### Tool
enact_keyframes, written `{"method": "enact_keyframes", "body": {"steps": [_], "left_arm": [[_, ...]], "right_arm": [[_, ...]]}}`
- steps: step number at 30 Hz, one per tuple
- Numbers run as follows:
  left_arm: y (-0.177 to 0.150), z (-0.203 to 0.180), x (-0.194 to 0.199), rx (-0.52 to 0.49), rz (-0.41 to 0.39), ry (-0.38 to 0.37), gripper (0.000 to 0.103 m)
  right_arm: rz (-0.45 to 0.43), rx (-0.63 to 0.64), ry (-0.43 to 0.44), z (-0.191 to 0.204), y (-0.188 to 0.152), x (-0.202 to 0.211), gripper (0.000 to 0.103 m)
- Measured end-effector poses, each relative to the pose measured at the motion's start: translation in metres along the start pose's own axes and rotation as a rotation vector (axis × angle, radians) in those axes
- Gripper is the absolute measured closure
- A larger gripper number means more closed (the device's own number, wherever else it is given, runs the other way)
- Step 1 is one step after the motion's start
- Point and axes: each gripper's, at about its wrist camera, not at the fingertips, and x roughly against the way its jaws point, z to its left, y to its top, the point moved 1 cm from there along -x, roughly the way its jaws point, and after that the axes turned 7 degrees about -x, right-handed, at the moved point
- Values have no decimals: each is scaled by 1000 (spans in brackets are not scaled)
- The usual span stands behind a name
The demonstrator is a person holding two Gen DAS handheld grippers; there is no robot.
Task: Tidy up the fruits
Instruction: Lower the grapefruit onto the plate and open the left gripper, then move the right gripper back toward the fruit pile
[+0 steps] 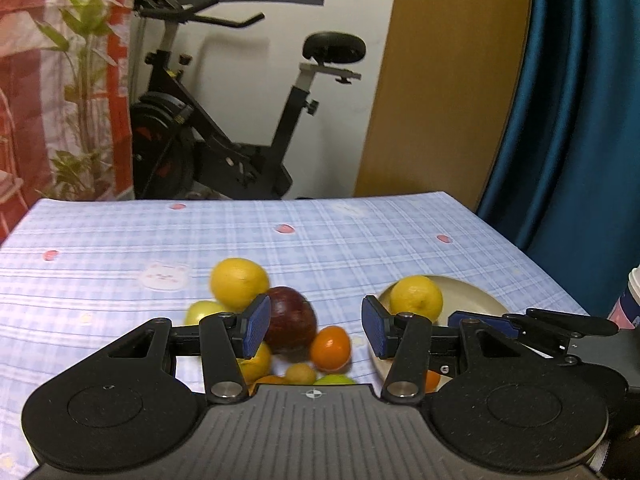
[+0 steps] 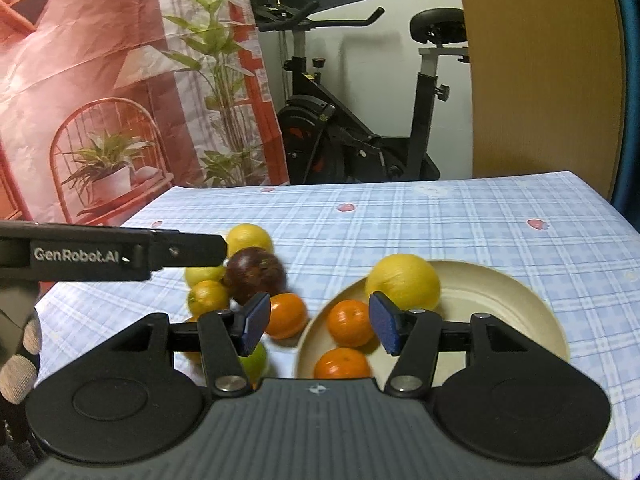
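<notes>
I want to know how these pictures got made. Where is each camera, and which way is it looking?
Left wrist view: sits on the left gripper, open, facing the loose fruit pile around the dark red round plum; the right gripper crosses at its right.
Right wrist view: sits on the right gripper, open, facing the cream round plate holding fruit; the left gripper shows at left.
Both share the plum, plate, blue checked tablecloth and black exercise bike.

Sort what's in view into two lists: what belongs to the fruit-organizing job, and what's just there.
Job:
plate holding a lemon and two oranges
loose fruit pile on the tablecloth
left gripper, open
right gripper, open

Just there:
exercise bike
blue curtain
printed backdrop
cup
</notes>
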Motion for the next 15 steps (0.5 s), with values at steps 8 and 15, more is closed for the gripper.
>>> {"method": "enact_keyframes", "body": {"steps": [8, 15], "left_arm": [[-11, 14, 32, 23, -42, 60, 50], [-23, 16, 47, 28, -55, 83, 49]], "right_arm": [[-21, 5, 5, 18, -7, 13, 40], [-12, 5, -14, 23, -14, 18, 40]]}}
